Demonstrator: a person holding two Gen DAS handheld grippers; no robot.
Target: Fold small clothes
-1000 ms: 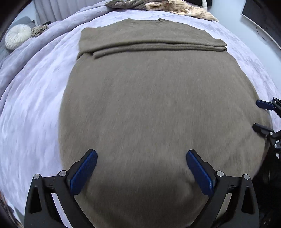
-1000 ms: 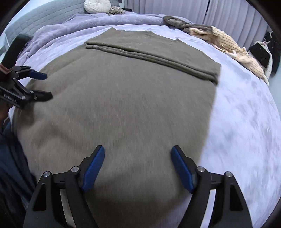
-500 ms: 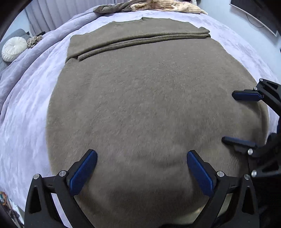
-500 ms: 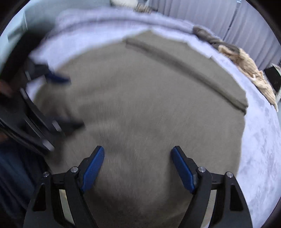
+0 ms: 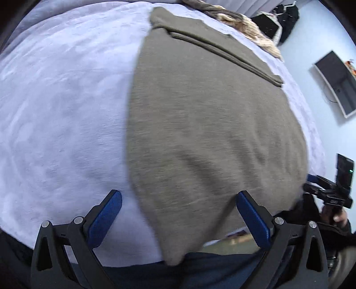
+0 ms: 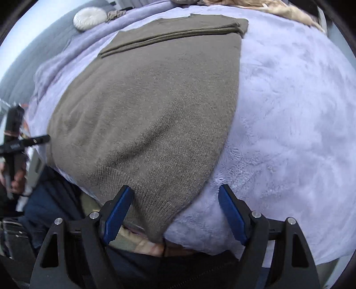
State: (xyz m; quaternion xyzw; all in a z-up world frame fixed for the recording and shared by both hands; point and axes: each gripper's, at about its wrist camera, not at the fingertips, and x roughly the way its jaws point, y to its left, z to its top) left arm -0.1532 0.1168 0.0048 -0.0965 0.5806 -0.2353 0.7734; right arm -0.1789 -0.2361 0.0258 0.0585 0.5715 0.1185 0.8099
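Note:
An olive-brown knit sweater [image 5: 211, 122] lies flat on the lavender blanket [image 5: 55, 100], its sleeves folded across the far end. My left gripper [image 5: 178, 200] is open and hangs over the sweater's near left edge, one pad above the blanket and the other above the knit. In the right wrist view the sweater [image 6: 155, 111] narrows to its ribbed near right corner. That corner lies between the open fingers of my right gripper [image 6: 175, 191], and neither pad presses on it. Each gripper shows at the edge of the other's view.
The bed's near edge runs just under both grippers, with a person's dark trousers below it. A beige knit garment [image 5: 251, 29] lies heaped at the far side. A round white cushion [image 6: 90, 17] sits at the headboard end. A dark screen [image 5: 338, 82] hangs on the wall.
Both grippers have drawn apart from the sweater's middle: the left to its near left edge, the right to its near right corner. Both wrists have rolled. Both stay open.

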